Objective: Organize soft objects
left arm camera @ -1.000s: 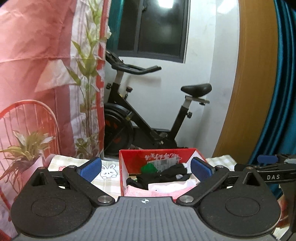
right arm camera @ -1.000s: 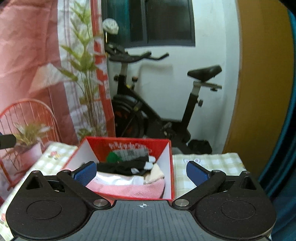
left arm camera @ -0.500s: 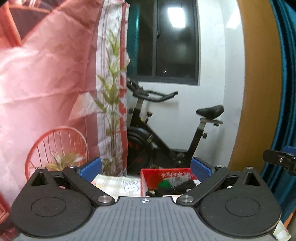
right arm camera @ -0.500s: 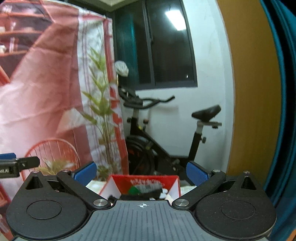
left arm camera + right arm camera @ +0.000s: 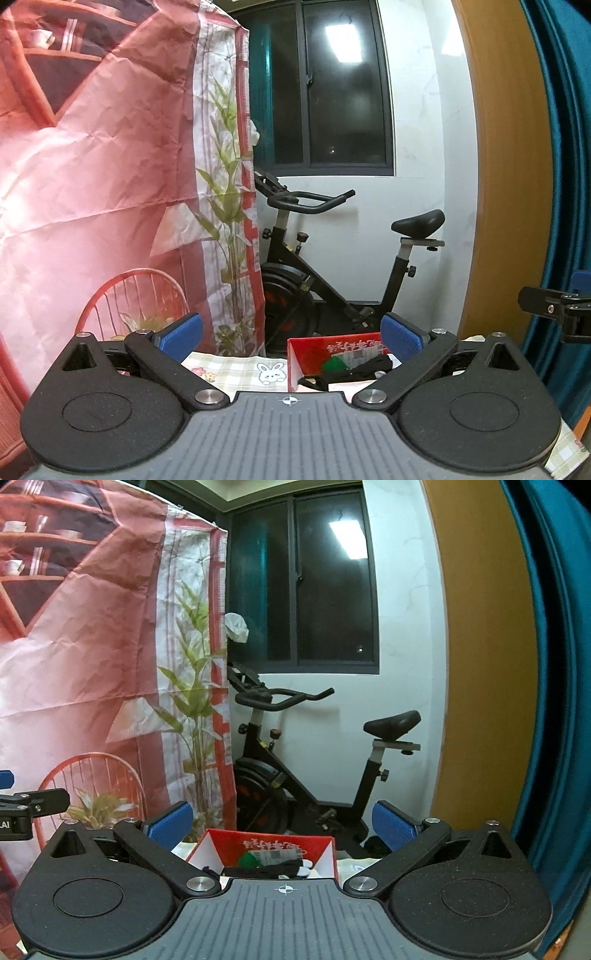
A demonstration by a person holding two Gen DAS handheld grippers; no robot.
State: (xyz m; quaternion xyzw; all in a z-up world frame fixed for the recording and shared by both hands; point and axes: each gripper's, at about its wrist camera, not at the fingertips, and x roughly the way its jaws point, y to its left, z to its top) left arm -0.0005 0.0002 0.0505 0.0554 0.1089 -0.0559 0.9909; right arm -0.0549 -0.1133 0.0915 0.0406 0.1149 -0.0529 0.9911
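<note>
Above the table's near edge, left gripper and right gripper are hovering wide apart, empty; red box is sitting beyond.

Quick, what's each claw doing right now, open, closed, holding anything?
Left claw: open, holding nothing.
Right claw: open, holding nothing.
</note>
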